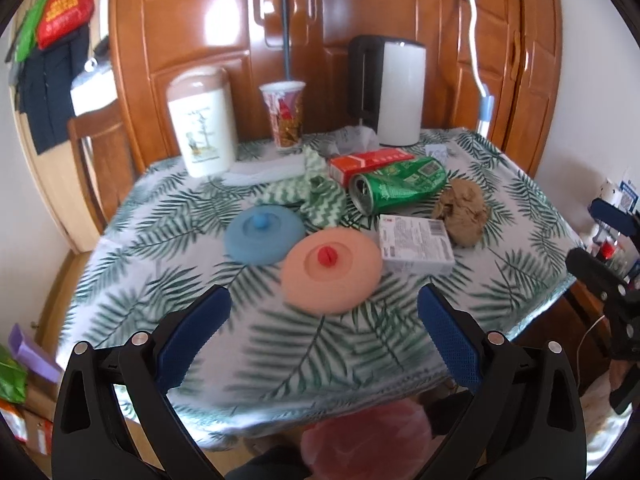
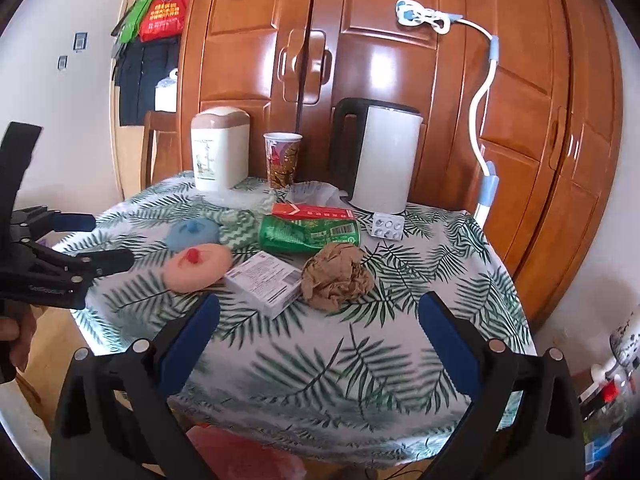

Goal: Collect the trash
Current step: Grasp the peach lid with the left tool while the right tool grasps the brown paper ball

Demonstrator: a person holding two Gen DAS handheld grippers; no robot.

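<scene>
Silver blister pack (image 2: 387, 225) clear from right wrist only.

Can (image 2: 308, 234) behind paper wad (image 2: 336, 276), perhaps touching.

right gripper (image 2: 320, 316): jaws spread wide, nothing between them, hovering over leaf-print tablecloth (image 2: 320, 364)
crumpled brown paper (image 2: 336, 276): just ahead of the jaw gap, centred
white box (image 2: 264, 282): ahead, nearer the left jaw, touching the paper
crushed green can (image 2: 308, 232): beyond the paper, on its side
red box (image 2: 314, 211): behind the can
left gripper (image 2: 114, 240): far left, jaws apart
small lidded bin (image 2: 219, 148): far back left
</scene>
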